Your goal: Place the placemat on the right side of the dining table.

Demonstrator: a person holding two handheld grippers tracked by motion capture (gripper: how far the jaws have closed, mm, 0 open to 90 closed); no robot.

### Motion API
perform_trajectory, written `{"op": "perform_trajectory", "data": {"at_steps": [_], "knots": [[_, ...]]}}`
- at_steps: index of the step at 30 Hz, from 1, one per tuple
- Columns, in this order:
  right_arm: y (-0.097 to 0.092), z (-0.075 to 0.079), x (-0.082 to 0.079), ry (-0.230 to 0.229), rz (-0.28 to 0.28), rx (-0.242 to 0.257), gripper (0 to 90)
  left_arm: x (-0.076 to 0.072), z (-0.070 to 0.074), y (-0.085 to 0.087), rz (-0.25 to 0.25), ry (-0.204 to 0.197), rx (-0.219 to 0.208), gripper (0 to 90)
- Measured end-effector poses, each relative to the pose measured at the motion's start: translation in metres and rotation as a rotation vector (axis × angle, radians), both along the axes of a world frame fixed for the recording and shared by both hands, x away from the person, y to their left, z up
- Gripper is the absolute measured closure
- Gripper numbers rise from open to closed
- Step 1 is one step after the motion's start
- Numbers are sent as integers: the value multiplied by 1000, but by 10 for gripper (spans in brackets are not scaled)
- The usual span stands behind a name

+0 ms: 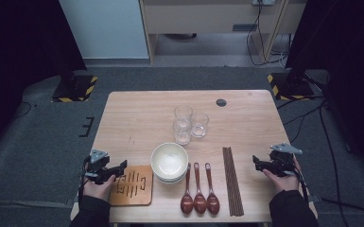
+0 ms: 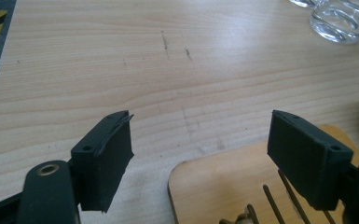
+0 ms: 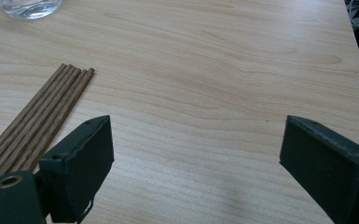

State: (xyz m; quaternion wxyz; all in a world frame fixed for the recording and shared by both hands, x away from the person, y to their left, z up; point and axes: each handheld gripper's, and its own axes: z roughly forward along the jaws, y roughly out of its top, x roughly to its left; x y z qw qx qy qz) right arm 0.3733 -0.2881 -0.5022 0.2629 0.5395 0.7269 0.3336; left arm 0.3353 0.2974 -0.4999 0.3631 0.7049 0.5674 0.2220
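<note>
1. While both grippers are idling at the lower corners of the high view, a place setting is lying between them on the wooden table (image 1: 137,118). The left gripper (image 1: 121,167) is sitting at lower left, touching the edge of the slotted wooden trivet (image 1: 131,185), likely its first target. The right gripper (image 1: 256,161) is resting at lower right, just beside the bundle of chopsticks (image 1: 231,182). Stacked white bowls (image 1: 169,163), three spoons (image 1: 199,189) and three glasses (image 1: 189,124) are waiting at centre, apparently grouped for sorting.

2. Looking along the left gripper view, the jaws are standing apart with nothing between them, framing the trivet's corner (image 2: 214,191) at lower centre; a glass (image 2: 338,23) is showing at upper right.

3. Looking along the right gripper view, the jaws are spreading wide over bare tabletop, empty, while the chopstick tips (image 3: 51,109) are lying at left, near the left jaw, seemingly within easy reach.
</note>
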Motion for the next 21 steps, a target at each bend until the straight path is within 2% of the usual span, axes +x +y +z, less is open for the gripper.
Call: {"op": "perform_trajectory", "data": {"at_steps": [1, 3, 5, 6, 8, 12, 21], "knots": [[0, 0, 0, 0, 0, 0, 100, 0, 0, 0, 0, 0, 0, 206], [2, 0, -1, 0, 7, -8, 94, -5, -3, -1, -9, 15, 26, 199], [2, 0, -1, 8, 9, -12, 91, -6, -4, -1, -14, 21, 29, 190], [3, -1, -1, 7, 8, -14, 89, -10, -7, -3, -14, 42, 35, 185], [3, 0, -1, 2, 5, -12, 89, -11, -9, -3, -25, 39, 50, 180], [3, 0, -2, 10, 8, -13, 89, -14, -12, -4, -24, 49, 58, 174], [3, -3, -2, 23, 15, -16, 91, -13, -20, -7, -50, 90, 42, 175]]}}
